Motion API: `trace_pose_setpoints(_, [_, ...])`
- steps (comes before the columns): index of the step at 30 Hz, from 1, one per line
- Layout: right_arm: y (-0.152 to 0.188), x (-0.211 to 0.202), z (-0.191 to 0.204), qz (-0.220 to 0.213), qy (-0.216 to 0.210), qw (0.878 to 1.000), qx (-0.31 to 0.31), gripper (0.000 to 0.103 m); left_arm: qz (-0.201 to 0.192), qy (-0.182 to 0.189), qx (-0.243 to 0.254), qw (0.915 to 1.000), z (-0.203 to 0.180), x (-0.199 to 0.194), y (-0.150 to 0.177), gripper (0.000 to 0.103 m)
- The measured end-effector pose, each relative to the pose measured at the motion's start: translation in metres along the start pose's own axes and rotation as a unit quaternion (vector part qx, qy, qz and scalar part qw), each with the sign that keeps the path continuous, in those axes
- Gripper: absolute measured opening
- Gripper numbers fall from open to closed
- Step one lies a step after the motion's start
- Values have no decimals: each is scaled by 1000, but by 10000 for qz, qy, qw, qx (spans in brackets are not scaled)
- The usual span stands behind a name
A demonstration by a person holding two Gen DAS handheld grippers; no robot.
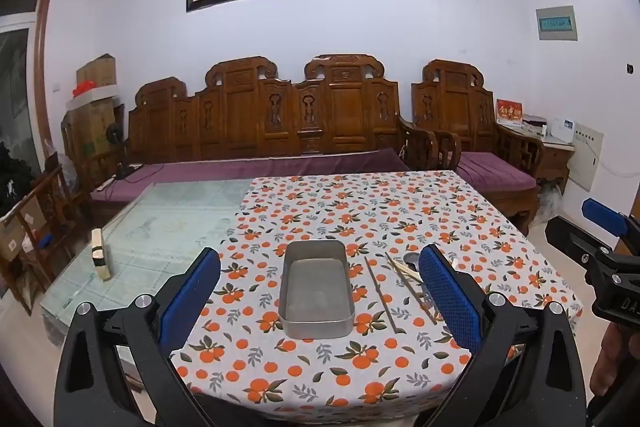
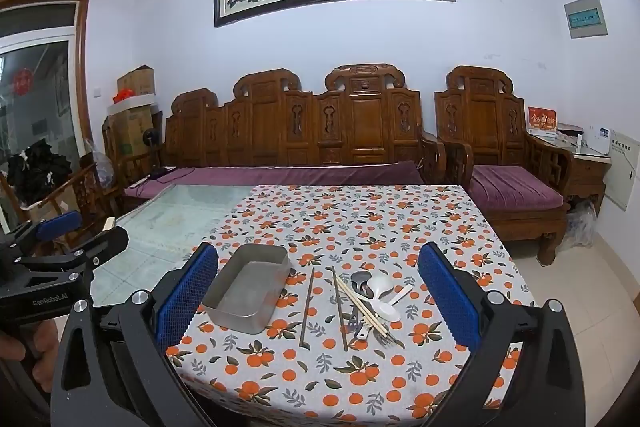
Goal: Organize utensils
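On desk (image 2: 280, 211), near front edge, over orange-print tablecloth (image 2: 360, 227): metal tray (image 2: 248, 287), open top, nothing visible inside. Just beside tray, toward right edge: two dark chopsticks (image 2: 307, 307) lying apart from each other, roughly parallel, pointing front to back. Further right: utensil pile (image 2: 370, 301) with white spoon (image 2: 386, 307), pale chopsticks (image 2: 360, 301) crossing it, dark spoon and a fork partly under; exact count not readable. Left part of desk: bare glass top, small pale block (image 1: 100, 255) standing near left edge.

Left gripper (image 1: 320, 291): fingers (image 1: 192, 291) spread fully, holding nothing, above front edge, framing tray. Right gripper (image 2: 318, 293): fingers (image 2: 450, 291) spread fully, holding nothing, above front edge, framing tray and utensils.
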State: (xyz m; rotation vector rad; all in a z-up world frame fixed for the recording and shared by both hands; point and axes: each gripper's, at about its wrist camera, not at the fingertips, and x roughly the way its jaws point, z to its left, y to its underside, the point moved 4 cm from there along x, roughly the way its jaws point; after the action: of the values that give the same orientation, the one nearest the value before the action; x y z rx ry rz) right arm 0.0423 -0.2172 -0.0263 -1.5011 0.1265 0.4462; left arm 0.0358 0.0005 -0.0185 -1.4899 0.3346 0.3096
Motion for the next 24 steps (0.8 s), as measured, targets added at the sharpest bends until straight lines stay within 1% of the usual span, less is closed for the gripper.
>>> trace_pose_setpoints(10, [-1, 0, 0, -2, -6, 10000, 9, 100, -8, 19, -6, 10000, -5, -3, -6, 96])
trace_pose_setpoints(13, [-1, 0, 0, 4, -5, 10000, 20, 100, -17, 37, -3, 10000, -10, -9, -13, 96])
trace_pose_setpoints(24, [-3, 0, -2, -1, -14, 10000, 29, 100, -60, 83, -8, 9999, -10, -15, -16, 96])
